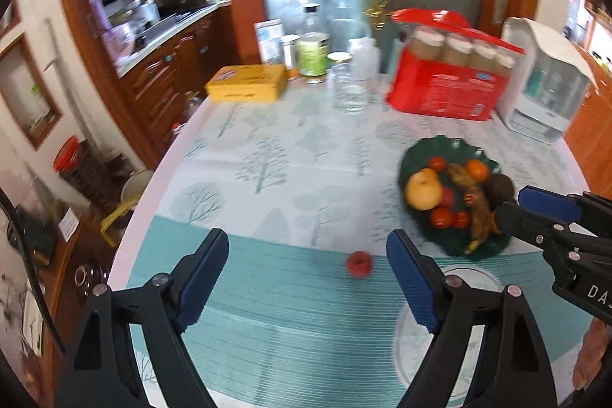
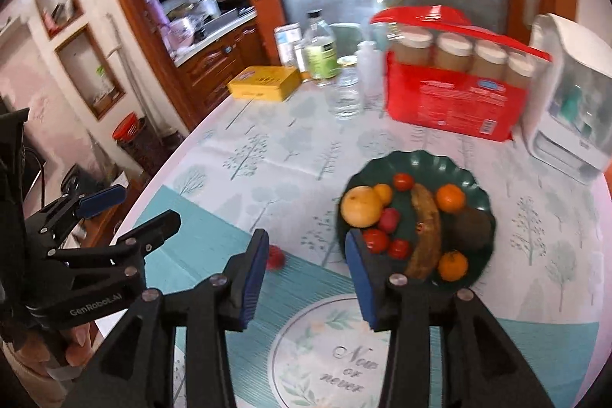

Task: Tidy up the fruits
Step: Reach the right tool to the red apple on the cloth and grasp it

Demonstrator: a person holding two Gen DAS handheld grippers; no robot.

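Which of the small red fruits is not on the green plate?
The red fruit lying alone on the teal band of the tablecloth, just ahead of the open left claw. The other red ones all sit on the green plate.

The right gripper (image 2: 304,262) is seen with its jaws spread wide and nothing held between them, above the patterned tablecloth (image 2: 267,155). A small red fruit (image 2: 276,258) is seen on the cloth just beside the left blue pad. A dark green plate (image 2: 474,178) is loaded with a yellow pear (image 2: 361,206), a browned banana (image 2: 425,232), oranges, tomatoes and a brown fruit. The left gripper (image 2: 134,213) is seen at the left edge, also spread apart and empty.
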